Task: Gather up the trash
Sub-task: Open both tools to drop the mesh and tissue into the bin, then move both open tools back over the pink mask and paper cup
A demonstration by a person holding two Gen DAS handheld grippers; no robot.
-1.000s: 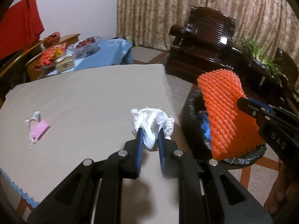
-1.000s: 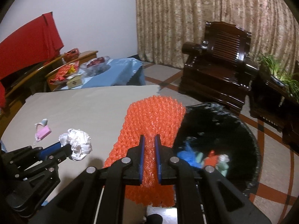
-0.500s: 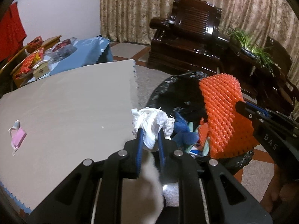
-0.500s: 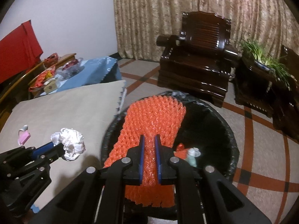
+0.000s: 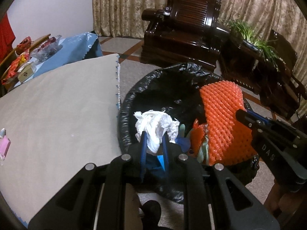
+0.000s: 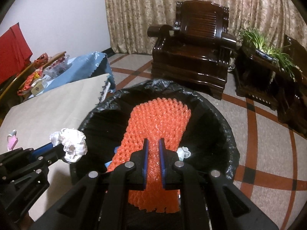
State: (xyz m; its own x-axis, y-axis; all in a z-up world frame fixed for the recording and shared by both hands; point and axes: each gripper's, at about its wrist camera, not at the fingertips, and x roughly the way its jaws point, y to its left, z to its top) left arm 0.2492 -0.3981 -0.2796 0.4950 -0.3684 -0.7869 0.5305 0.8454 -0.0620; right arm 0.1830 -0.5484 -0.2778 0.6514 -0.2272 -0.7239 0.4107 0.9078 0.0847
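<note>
Tools (image 5: 154,134) (image 6: 153,143) over bin (image 6: 220,115) (tissue (image 5: 155,126), orange net (image 6: 159,122) pinched).

We had two fisheye views, each looking forward and steeply down along a gripper's own fingers. The left wrist view sat close above the near rim of the black-lined bin (image 5: 134,95), with the table (image 5: 57,105) to its left. The right wrist view hung nearly centred over the same bin (image 6: 220,118), just as close. Both shared the bin, the table edge, the dark wooden armchair (image 5: 191,28) and the curtain (image 6: 144,9) behind; each also caught the other gripper at its side.
</note>
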